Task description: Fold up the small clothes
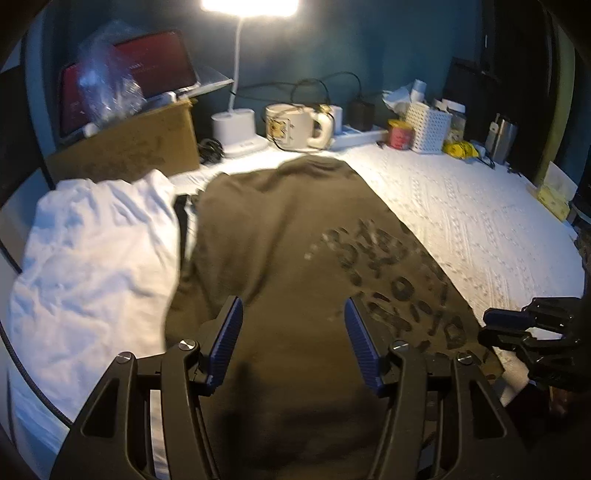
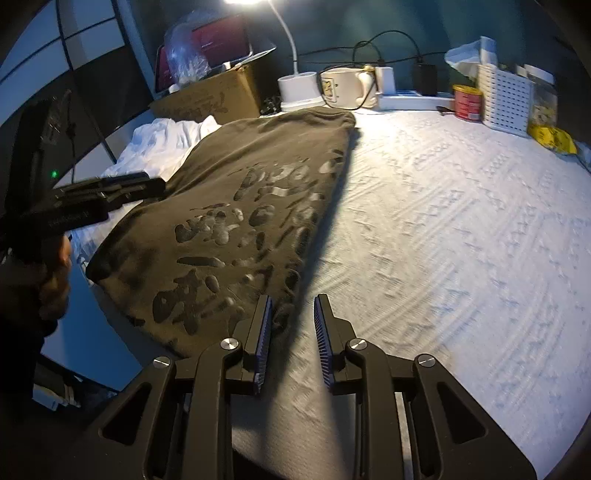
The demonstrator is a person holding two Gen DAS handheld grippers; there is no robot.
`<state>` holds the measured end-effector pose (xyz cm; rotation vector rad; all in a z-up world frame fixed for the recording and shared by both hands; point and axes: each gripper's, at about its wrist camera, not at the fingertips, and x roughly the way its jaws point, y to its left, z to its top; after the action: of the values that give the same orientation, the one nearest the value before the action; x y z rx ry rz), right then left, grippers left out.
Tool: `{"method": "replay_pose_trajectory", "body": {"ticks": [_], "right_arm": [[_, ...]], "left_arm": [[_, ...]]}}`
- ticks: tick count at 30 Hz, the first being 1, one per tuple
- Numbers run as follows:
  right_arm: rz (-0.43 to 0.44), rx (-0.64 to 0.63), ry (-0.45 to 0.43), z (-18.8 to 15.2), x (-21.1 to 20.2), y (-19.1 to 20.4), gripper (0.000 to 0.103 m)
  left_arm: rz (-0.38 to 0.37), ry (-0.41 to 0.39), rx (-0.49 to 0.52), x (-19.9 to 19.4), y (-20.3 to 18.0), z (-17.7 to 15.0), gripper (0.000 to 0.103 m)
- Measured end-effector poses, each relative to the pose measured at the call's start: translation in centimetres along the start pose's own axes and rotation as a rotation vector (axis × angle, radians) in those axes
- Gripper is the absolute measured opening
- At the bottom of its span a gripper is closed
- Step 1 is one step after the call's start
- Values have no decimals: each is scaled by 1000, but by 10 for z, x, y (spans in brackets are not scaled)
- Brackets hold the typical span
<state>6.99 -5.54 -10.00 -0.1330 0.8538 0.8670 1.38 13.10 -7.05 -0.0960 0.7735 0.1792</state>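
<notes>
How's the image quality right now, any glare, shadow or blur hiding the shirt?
Left wrist view: the desk lamp blows out white at top; the dark shirt is motion-blurred, its near part shadowed. Right wrist view: lamp glare at top edge, shirt print readable, a long shadow along its right edge on the white cover.

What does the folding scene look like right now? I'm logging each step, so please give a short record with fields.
surface: white textured cover
garment being folded: olive t-shirt, lying flat, print facing up
other garment: white t-shirt, crumpled, beside the olive one
left gripper: open over the olive t-shirt, nothing between the pads
right gripper: jaws narrowly apart at the shirt's near edge, nothing between them
background: lit desk lamp, kettle, cardboard box, white basket
</notes>
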Motion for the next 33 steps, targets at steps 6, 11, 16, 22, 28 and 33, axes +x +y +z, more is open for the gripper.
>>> {"method": "replay_pose_trajectory", "body": {"ticks": [6,11,16,22,28,33], "right_arm": [[-25,52,-12,-10,-20,-19,25],[-77,101,-17,-17,-36,-37,26],[-117,152,-20,-24,-49,-59,50],[-171,189,-19,-27,-61,-79,51],[-225,201,-40,-22,-80,-101,51],[-284,218,-79,-13,-101,-120,52]], "left_arm": [[-50,25,16,7,-27,-2,58],[-90,29,27,10,-50,3,68],[-103,33,56,12,-70,8,74],[-144,42,84,12,-93,16,83],[-149,-6,101,5,-113,26,84],[-139,-109,108,-11,-126,44,91]]}}
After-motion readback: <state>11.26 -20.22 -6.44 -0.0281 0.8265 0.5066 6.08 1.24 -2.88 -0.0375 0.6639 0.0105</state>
